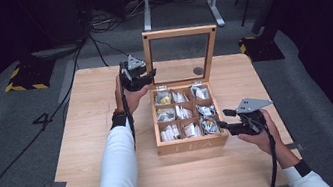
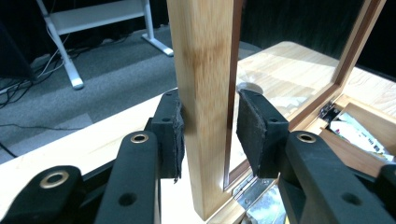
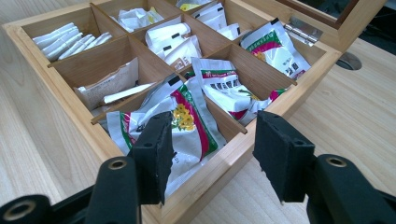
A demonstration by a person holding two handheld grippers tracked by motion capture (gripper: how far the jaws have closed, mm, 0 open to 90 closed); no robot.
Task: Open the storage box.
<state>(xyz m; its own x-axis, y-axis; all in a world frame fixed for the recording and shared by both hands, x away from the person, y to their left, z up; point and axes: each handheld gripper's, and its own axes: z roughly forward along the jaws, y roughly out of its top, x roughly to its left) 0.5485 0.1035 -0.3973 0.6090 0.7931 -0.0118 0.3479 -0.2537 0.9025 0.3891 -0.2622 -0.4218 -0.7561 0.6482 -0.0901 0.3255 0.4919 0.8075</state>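
Clearly, from the high view, we have a wooden box (image 1: 192, 142) near the middle of the table (image 1: 87, 151), its glazed lid (image 1: 182, 55) standing upright on the far hinges; our left gripper (image 1: 144, 78) is at the lid's left rail, and our right gripper (image 1: 225, 119) waits at the box's near right corner. In the left gripper view, the pads (image 2: 171, 135) sit closed across that bamboo-like rail (image 2: 205, 93), one pad pressed on it, the other just beside it. We judge the frame stiff and light but the pane fragile, so the solid rail, not the glass, is the place to hold, and it should swing slowly. In the right gripper view, the jaws stand open and empty just over the box rim, above a glossy sachet (image 3: 187, 126) in the nearest compartment; these packets look thin, crinkly and slippery, best pinched by an edge. Thin wooden dividers (image 3: 140, 51) separate nine cells.
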